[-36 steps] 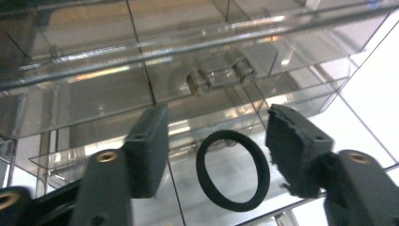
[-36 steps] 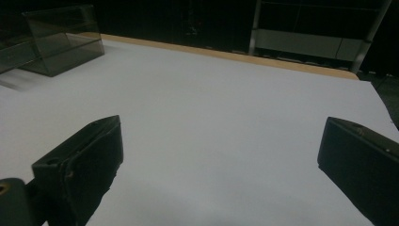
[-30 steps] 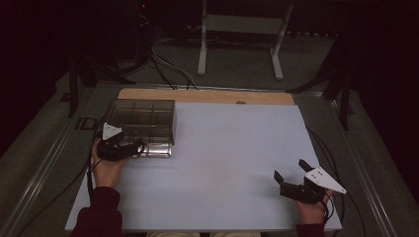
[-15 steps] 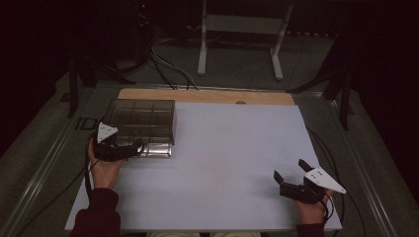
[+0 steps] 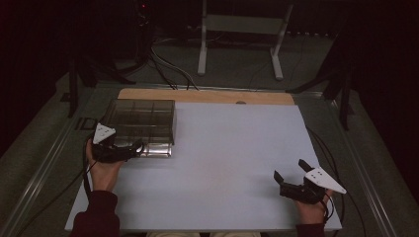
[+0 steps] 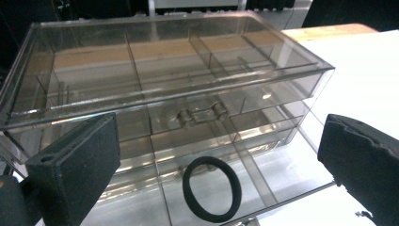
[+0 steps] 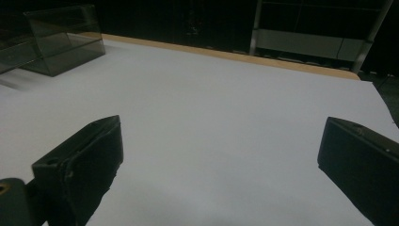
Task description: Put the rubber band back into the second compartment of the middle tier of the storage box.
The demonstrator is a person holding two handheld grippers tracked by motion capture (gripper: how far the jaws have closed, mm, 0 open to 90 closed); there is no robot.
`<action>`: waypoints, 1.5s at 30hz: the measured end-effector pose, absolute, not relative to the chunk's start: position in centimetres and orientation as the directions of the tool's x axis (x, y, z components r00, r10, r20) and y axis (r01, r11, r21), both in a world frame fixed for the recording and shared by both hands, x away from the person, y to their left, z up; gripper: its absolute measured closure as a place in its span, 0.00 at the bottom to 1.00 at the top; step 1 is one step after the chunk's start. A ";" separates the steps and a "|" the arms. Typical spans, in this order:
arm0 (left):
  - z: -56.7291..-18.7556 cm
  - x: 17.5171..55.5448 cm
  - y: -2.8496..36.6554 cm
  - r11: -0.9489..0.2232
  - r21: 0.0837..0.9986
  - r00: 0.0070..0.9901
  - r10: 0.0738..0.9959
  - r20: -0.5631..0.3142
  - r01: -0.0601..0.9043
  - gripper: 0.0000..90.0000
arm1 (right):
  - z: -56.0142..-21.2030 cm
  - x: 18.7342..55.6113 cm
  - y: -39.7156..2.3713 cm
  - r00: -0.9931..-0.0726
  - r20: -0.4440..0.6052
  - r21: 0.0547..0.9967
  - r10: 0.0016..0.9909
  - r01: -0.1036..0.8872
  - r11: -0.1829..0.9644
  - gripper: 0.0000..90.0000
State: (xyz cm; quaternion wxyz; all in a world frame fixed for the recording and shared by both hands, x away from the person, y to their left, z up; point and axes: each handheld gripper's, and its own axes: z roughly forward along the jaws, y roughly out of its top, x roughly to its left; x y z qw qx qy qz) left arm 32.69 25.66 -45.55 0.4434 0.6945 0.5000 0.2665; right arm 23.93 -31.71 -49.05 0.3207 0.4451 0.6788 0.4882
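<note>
One black hair band [image 6: 212,189] is seen in the pulled-out bottom drawer [image 6: 263,176] of the clear box [image 5: 140,121]. The left gripper [image 6: 216,165], fingers wide apart, should be lowered straight over it. The right gripper [image 5: 293,178] is held apart too, on the desk [image 5: 232,148].

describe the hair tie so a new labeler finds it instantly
Start at the clear plastic drawer box on the table's far-left part, by the left gripper. Its bottom drawer is pulled open toward that gripper. The hair tie lies flat inside: a plain black loop, the one dark, opaque thing among clear dividers.
</note>
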 end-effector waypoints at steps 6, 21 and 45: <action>-45.4 32.1 25.3 -0.138 0.887 0.383 0.923 -0.047 0.440 0.00 | -49.0 23.9 -31.7 -0.398 0.000 0.948 0.917 0.291 0.127 0.01; -45.1 30.1 24.4 -0.160 0.915 0.433 0.901 -0.018 0.370 0.00 | -49.0 23.8 -31.6 -0.402 0.005 0.949 0.916 0.289 0.122 0.01; -47.4 26.4 24.1 -0.163 0.943 0.463 0.886 0.011 0.290 0.00 | -49.0 23.8 -31.3 -0.420 0.012 0.949 0.907 0.290 0.121 0.01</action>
